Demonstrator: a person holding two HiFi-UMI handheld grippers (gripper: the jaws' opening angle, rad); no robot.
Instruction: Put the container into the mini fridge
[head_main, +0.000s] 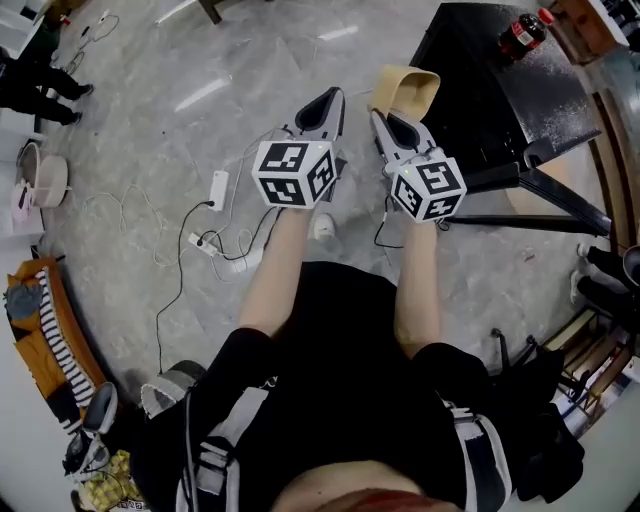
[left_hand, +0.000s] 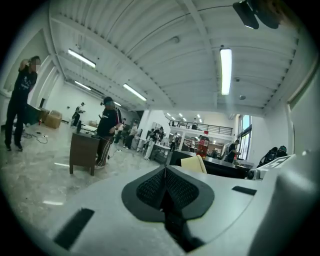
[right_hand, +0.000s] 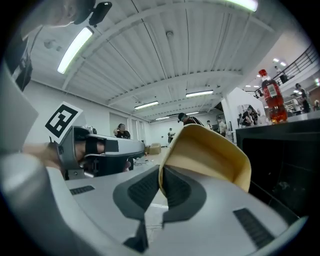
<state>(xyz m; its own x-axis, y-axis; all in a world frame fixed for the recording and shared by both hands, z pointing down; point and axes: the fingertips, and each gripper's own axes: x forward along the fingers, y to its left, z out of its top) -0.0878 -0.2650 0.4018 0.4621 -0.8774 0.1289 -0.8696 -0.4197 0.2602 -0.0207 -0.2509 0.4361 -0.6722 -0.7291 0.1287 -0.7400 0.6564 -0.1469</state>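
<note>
Beside the mini fridge, the right gripper pinches the beige container by its rim; the left gripper is clenched, empty.

Nothing I can actually read here, folks. The cubes on my left gripper and right gripper just carry black-and-white square marker patterns, no letters or digits. The bottle has a red label with some white print on it, but it's too small and blurry for me to make out any brand or word.
</note>
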